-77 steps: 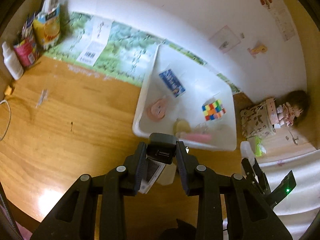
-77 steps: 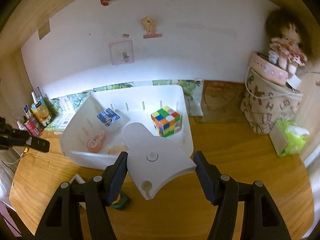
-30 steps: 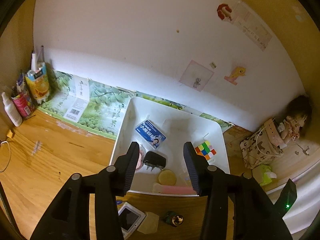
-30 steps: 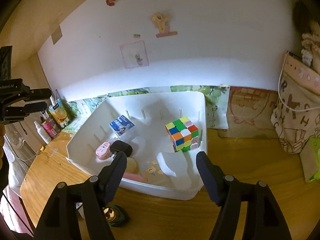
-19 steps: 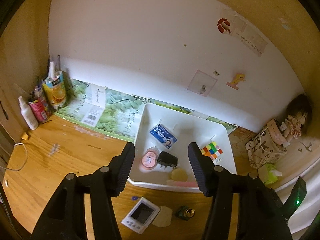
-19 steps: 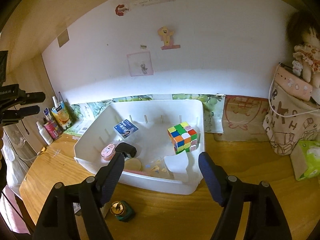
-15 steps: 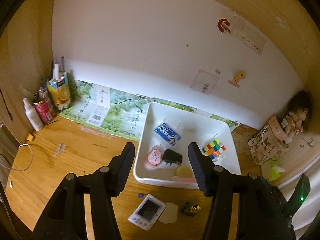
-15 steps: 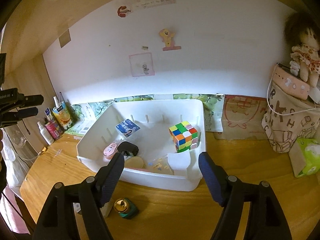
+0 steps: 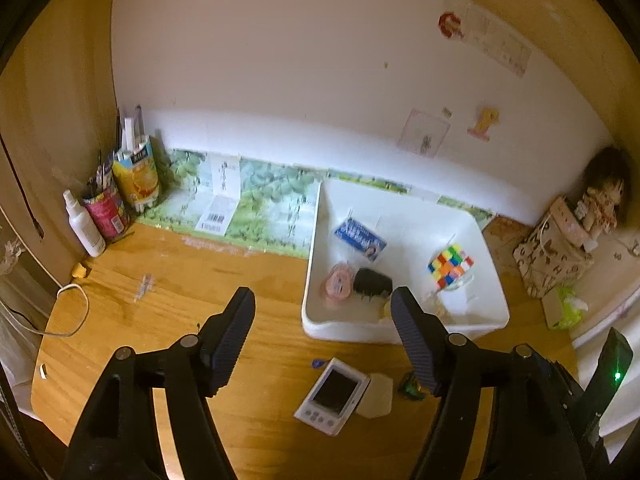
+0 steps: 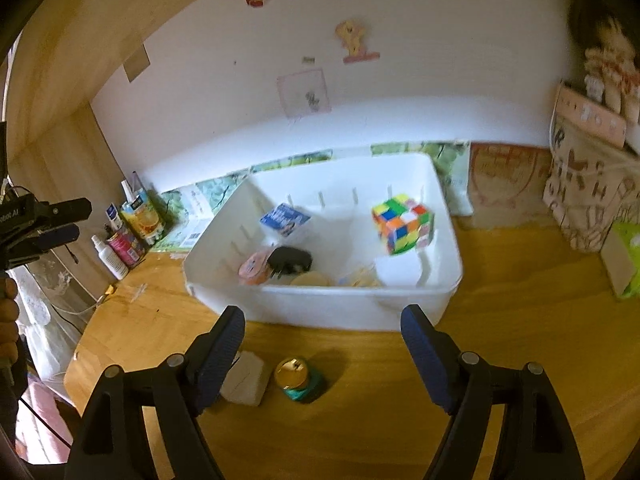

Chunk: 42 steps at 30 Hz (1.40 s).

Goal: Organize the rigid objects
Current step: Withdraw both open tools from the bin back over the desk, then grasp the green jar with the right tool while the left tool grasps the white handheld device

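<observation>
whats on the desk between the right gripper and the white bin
In the right wrist view, a small gold-lidded green jar and a white block lie on the wood between the right gripper, jaws opening and empty, and the white bin.

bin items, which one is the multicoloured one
The puzzle cube, on the right side of the white bin. The blue box, pink round case and black plug are each one colour.

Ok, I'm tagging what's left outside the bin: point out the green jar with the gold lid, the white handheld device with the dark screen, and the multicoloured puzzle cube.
Green jar with gold lid [image 10: 295, 373], right wrist view, on the lid.
White handheld device with dark screen [image 9: 335, 389], left wrist view, on the screen.
Multicoloured puzzle cube [image 10: 402, 224], right wrist view, on its front face.
</observation>
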### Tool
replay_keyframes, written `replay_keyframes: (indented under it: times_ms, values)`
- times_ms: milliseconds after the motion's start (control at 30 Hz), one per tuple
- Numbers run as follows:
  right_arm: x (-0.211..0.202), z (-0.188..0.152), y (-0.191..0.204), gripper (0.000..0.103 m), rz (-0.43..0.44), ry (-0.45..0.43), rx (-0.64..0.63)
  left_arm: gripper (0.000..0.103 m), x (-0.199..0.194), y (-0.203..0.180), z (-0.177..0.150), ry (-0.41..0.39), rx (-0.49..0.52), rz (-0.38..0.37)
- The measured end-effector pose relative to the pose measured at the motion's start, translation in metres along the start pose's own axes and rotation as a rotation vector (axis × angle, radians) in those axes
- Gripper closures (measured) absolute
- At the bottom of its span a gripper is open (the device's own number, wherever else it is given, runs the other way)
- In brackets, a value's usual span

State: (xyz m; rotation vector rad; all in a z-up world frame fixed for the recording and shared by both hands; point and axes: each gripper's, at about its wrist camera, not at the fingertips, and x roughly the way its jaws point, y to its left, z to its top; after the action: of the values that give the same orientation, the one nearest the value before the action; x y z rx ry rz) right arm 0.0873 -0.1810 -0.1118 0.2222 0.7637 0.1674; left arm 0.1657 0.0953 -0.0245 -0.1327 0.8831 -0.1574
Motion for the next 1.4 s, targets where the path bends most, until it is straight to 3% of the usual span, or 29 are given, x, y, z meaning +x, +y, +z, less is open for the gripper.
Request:
replay_keyframes:
  times_ms: [300, 833, 1100, 1400]
  values:
    - [0.019, -0.018, 0.006, 0.022, 0.031, 0.094, 0.083, 0.023, 0.022, 0.012, -0.019, 0.118, 0.028, -0.014]
    - [0.063, -0.048, 0.015, 0.022, -0.042, 0.272, 0.145, 0.022, 0.087, -0.011, -0.067, 0.402, 0.271, -0.017]
    - [0.076, -0.058, 0.015, 0.022, -0.074, 0.299, 0.165, 0.022, 0.118, -0.023, -0.095, 0.566, 0.374, -0.029]
    - [0.090, -0.062, 0.024, 0.022, -0.128, 0.321, 0.111, 0.022, 0.140, -0.030, -0.113, 0.671, 0.444, -0.019]
